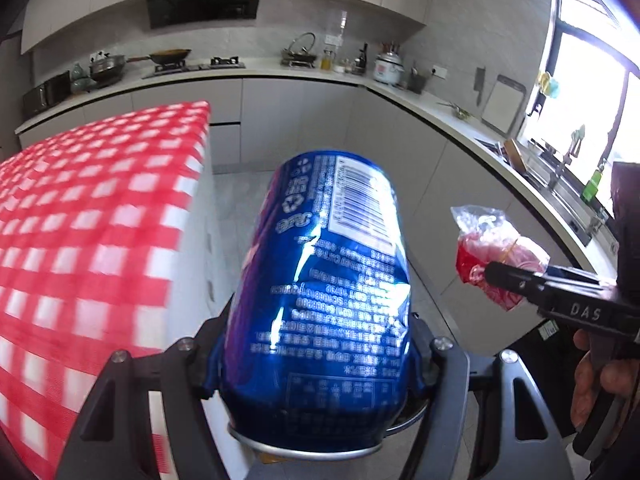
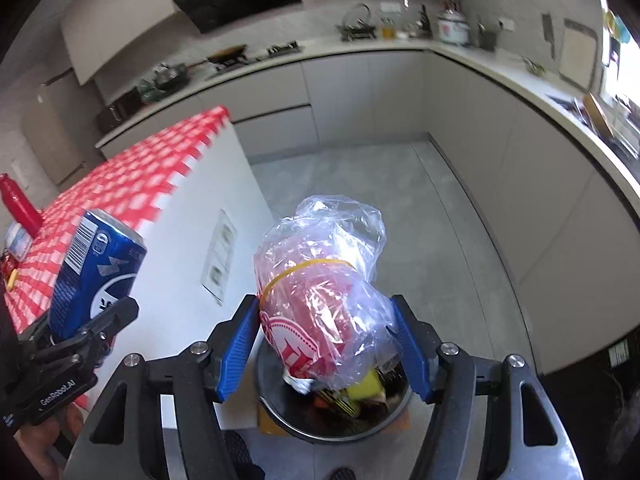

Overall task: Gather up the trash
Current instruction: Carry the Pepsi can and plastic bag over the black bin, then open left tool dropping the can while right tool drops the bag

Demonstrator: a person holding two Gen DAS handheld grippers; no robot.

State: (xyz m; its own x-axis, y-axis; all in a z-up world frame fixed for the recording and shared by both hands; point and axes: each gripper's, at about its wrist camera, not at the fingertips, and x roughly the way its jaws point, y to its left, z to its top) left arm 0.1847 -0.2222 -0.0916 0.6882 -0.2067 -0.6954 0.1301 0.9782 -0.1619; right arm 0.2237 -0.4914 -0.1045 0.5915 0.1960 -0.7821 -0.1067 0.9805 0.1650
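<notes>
**Can and wrapped packet held above the bin**

The blue drink can (image 1: 320,280) sits clamped in the left claw (image 1: 316,364), its sides pressed between the two black fingers (image 1: 208,360); the can is dented, with its barcode panel facing the camera and its silver rim nearest the lens. In the right wrist view the same can (image 2: 96,272) shows at the left edge, tilted, in front of the red-and-white checked surface (image 2: 132,184).

The right claw (image 2: 324,344) is closed on a red packet wrapped in a clear plastic bag (image 2: 320,280), with a yellow rubber band around it. The blue pads (image 2: 240,344) press against the bag on both sides. From the left wrist view this bag (image 1: 496,252) hangs off the tip of the right claw (image 1: 490,270), well to the right of the can, and a hand (image 1: 600,380) grips the tool's handle.

Directly below the bag lies a round dark bin (image 2: 272,404) on the floor, already holding mixed rubbish, yellow and dark bits among it. A curved silver-and-dark edge under the can in the left wrist view may be the same bin, though I cannot tell for certain.

The checked surface (image 1: 80,220) reaches its white side panel just left of both claws. On it, far left, stands a red bottle (image 2: 16,204). Beyond lies a grey tiled floor (image 2: 400,208), and an L-shaped kitchen counter (image 1: 280,72) carrying a wok, pots and a rice cooker, with a black hood (image 1: 204,0) above and a bright window (image 1: 588,92) at the right.
</notes>
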